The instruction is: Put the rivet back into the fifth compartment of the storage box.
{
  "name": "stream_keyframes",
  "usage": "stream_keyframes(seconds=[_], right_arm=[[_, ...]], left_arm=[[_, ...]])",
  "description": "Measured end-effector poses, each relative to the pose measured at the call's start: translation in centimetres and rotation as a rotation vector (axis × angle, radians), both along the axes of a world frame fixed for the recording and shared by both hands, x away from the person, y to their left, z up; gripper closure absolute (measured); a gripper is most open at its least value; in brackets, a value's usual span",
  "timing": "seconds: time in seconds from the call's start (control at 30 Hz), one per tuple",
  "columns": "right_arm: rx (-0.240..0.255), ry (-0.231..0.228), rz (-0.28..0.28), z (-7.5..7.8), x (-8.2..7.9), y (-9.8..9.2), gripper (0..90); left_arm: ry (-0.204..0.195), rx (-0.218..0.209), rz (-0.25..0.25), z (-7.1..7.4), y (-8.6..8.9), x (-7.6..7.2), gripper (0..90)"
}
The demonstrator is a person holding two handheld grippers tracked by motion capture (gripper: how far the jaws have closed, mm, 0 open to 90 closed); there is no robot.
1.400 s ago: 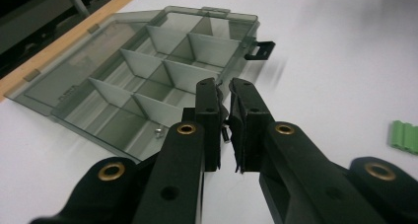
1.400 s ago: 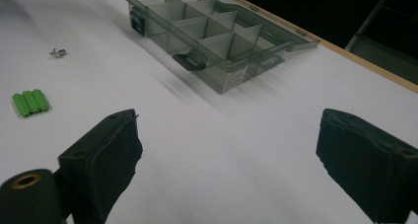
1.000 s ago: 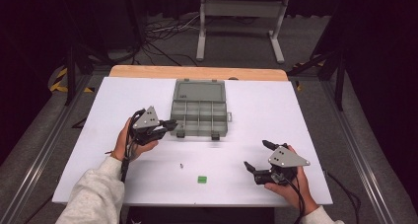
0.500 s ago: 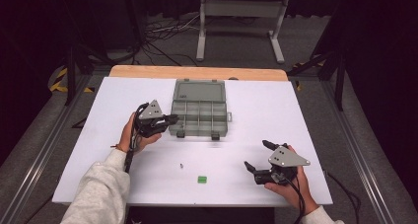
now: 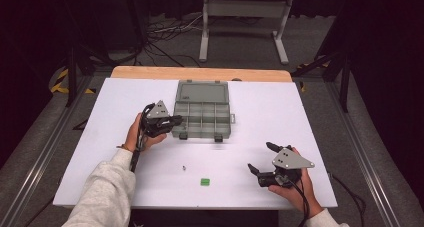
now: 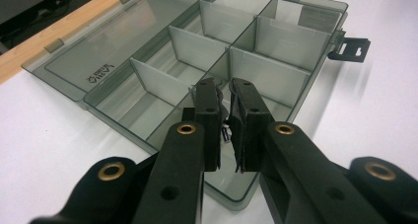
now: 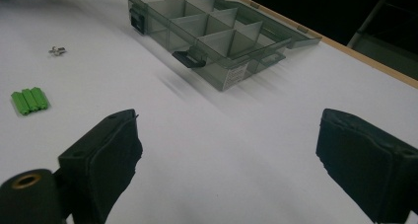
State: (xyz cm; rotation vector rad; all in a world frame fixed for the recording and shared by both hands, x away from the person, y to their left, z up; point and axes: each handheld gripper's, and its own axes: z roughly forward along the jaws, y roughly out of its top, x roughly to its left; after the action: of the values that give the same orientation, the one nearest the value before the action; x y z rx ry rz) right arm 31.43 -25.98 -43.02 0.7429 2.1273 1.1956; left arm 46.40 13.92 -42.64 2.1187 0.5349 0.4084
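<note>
A grey see-through organizer box [image 5: 202, 106] lies open at the table's middle back, its lid [image 5: 201, 92] folded flat behind it. My left gripper [image 5: 177, 120] hangs over the box's near-left compartment [image 6: 148, 113]. Its jaws stand almost together in the left gripper view [image 6: 226, 93], with a small metal piece [image 6: 226, 133] pinched between the pads. My right gripper [image 5: 260, 157] rests at the front right of the table, jaws wide apart [image 7: 226, 140] and nothing between them. The box [image 7: 226, 76] lies well beyond it.
A small green block [image 5: 204, 181] [image 7: 29, 100] and a tiny metal screw [image 5: 184, 167] [image 7: 57, 50] lie on the white table between the two hands. The table's wooden back edge [image 5: 200, 73] runs behind the box lid.
My left gripper has moved right and slightly down, its tips now over the box's left front corner. The right gripper has not moved.
</note>
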Motion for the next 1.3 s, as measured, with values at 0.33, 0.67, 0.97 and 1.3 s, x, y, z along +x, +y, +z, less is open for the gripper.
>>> stream_keyframes(seconds=[0.33,0.67,0.97,1.3], right_arm=[[-0.001,0.004,0.000,-0.1,0.1,-0.1,9.6],[-0.001,0.005,0.002,-0.1,0.0,-0.1,9.6],[0.001,0.000,0.001,0.0,0.0,-0.1,9.6],[0.003,-0.004,-0.002,0.1,-0.1,-0.2,9.6]], left_arm=[[0.011,0.026,-0.003,-0.7,-0.6,0.3,83.1],[0.016,0.024,0.000,-0.8,-0.6,0.5,81.6],[-0.001,0.013,0.009,-0.4,-0.2,0.2,76.7],[-0.070,-0.011,-0.006,1.4,0.9,-1.9,69.8]])
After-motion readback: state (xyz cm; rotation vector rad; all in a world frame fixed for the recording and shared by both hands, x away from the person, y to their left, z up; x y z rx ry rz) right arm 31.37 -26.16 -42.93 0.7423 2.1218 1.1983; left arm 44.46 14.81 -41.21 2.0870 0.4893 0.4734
